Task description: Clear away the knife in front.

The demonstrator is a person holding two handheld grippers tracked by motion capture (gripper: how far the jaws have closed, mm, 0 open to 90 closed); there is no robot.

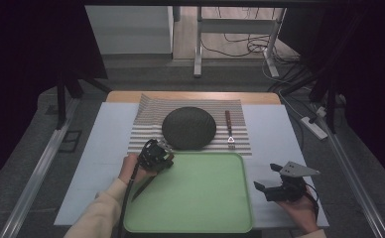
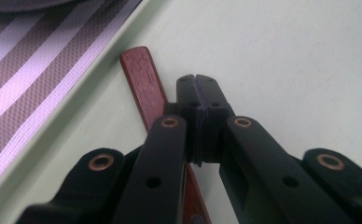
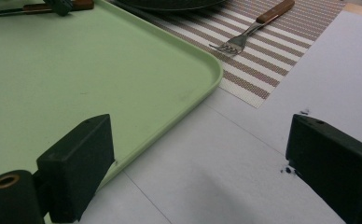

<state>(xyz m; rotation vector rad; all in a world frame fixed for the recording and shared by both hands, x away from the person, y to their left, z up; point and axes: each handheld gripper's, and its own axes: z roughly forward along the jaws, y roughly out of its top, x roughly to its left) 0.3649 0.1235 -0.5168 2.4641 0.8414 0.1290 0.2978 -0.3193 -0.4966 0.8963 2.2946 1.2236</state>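
The left gripper (image 2: 198,84) view shows jaws pressed together beside a knife's red wooden handle (image 2: 144,84) on the green tray (image 1: 205,198). The right gripper (image 1: 269,178) rests beside the tray, jaws wide.

Table (image 1: 280,144) w/ pale cover: striped mat (image 1: 148,121) at back, green tray (image 1: 200,198) front, edges maybe touching.

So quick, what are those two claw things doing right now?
Left gripper: shut, beside a knife on the green tray; a grip on it cannot be told.
Right gripper: open, holding nothing.
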